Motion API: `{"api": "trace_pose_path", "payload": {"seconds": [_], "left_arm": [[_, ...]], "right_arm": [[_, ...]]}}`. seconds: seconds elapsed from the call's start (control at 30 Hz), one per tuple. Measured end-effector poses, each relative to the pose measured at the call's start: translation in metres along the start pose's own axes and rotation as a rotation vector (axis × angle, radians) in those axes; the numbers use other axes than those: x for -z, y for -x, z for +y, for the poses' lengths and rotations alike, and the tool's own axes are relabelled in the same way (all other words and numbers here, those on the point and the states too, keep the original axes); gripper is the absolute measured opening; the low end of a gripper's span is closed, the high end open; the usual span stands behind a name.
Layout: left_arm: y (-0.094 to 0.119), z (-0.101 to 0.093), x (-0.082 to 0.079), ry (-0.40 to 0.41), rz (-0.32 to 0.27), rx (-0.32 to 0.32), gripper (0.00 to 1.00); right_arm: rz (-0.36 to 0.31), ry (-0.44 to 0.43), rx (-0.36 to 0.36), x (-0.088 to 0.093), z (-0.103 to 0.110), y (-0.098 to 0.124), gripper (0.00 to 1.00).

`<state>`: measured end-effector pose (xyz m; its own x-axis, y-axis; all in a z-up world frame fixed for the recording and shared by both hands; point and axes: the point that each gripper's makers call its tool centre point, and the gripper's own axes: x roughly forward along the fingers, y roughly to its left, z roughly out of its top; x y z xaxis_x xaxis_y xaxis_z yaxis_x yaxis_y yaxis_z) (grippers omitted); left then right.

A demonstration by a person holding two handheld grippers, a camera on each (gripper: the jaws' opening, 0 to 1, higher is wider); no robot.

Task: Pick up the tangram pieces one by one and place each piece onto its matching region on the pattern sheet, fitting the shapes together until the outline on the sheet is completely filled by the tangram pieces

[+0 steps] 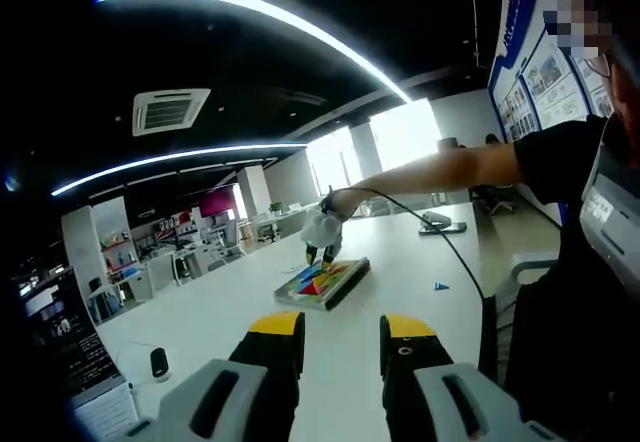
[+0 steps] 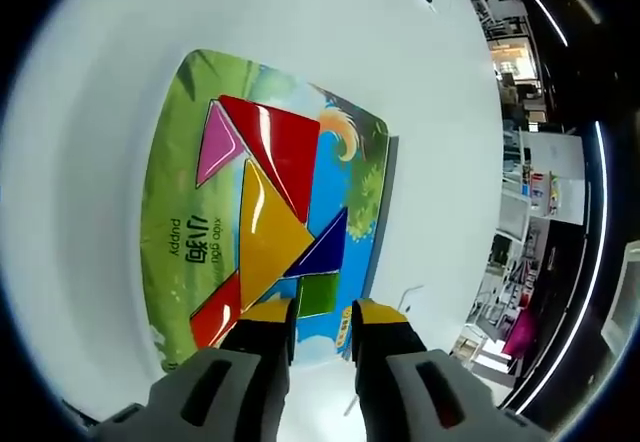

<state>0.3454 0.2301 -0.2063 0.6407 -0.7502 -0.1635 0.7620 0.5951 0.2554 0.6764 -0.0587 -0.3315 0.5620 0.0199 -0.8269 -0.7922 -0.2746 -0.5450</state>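
Note:
The pattern sheet (image 2: 168, 192), green and marked "puppy", lies on a white table (image 2: 90, 82). On it sit a pink triangle (image 2: 215, 149), a red triangle (image 2: 278, 142), a yellow triangle (image 2: 262, 237), a blue triangle (image 2: 326, 249) and a red piece (image 2: 218, 314). My right gripper (image 2: 322, 314) is down at the sheet's near edge, its jaws close on either side of a green square (image 2: 318, 292) that touches the blue triangle. In the left gripper view, the right gripper (image 1: 322, 247) stands over the sheet (image 1: 322, 284). My left gripper (image 1: 340, 330) hovers open well short of it.
A small blue triangle (image 1: 440, 286) lies loose on the table to the right of the sheet. A black device (image 1: 441, 226) with a cable lies farther back. The person's arm (image 1: 440, 169) reaches in from the right. A small black object (image 1: 158, 363) sits near left.

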Motion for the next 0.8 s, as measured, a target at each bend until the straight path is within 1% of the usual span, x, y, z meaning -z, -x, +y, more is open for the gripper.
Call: {"api": "trace_pose_path", "payload": {"seconds": [0.07, 0.1, 0.13, 0.17, 0.23, 0.27, 0.3, 0.33, 0.37, 0.4, 0.47, 0.5, 0.53, 0.57, 0.67, 0.73, 0.8], "left_arm": [[0.000, 0.001, 0.000, 0.001, 0.000, -0.001, 0.32], [0.000, 0.001, 0.001, 0.002, 0.001, -0.002, 0.32], [0.001, 0.002, 0.001, 0.003, 0.001, -0.003, 0.32], [0.001, 0.002, 0.001, 0.003, 0.000, -0.004, 0.32], [0.001, 0.003, 0.001, 0.004, -0.001, -0.004, 0.32], [0.001, 0.003, 0.000, 0.004, -0.001, -0.004, 0.32], [0.001, 0.003, 0.000, 0.003, 0.000, -0.004, 0.32], [0.001, 0.003, 0.000, 0.002, 0.000, -0.003, 0.32], [0.001, 0.002, 0.000, 0.002, 0.000, -0.002, 0.32], [0.001, 0.002, 0.000, 0.002, 0.000, -0.002, 0.32], [0.000, 0.002, 0.000, 0.003, 0.001, -0.004, 0.32], [0.000, 0.002, 0.000, 0.003, 0.002, -0.004, 0.32], [0.000, 0.002, -0.001, 0.003, 0.002, -0.004, 0.32], [0.000, 0.002, -0.001, 0.003, 0.002, -0.004, 0.32], [-0.002, 0.002, -0.001, 0.003, 0.002, -0.003, 0.32], [-0.003, 0.003, -0.001, 0.004, 0.005, -0.007, 0.32], [-0.004, 0.005, -0.001, 0.008, 0.006, -0.013, 0.32]], "right_arm": [[0.001, -0.013, 0.001, 0.004, 0.000, 0.003, 0.27], [-0.003, -0.037, 0.007, 0.007, -0.002, 0.006, 0.27], [-0.005, -0.067, 0.029, 0.012, -0.005, 0.011, 0.27], [-0.016, -0.092, 0.040, 0.013, -0.007, 0.014, 0.27], [-0.100, -0.220, 0.066, 0.010, -0.012, 0.026, 0.28], [-0.140, -0.308, 0.082, 0.010, -0.015, 0.031, 0.30], [-0.172, -0.373, 0.088, 0.011, -0.017, 0.036, 0.34], [-0.205, -0.403, 0.089, 0.012, -0.017, 0.041, 0.37], [-0.223, -0.420, 0.095, 0.014, -0.018, 0.044, 0.36], [-0.233, -0.468, 0.099, 0.020, -0.017, 0.049, 0.36], [-0.250, -0.534, 0.104, 0.027, -0.015, 0.054, 0.36], [-0.266, -0.551, 0.105, 0.030, -0.014, 0.058, 0.36], [-0.295, -0.577, 0.102, 0.031, -0.011, 0.063, 0.36], [-0.340, -0.640, 0.103, 0.032, -0.010, 0.069, 0.36], [-0.402, -0.716, 0.121, 0.039, -0.006, 0.082, 0.36], [-0.430, -0.762, 0.136, 0.044, -0.003, 0.089, 0.36], [-0.450, -0.825, 0.152, 0.053, 0.002, 0.097, 0.36]]}}
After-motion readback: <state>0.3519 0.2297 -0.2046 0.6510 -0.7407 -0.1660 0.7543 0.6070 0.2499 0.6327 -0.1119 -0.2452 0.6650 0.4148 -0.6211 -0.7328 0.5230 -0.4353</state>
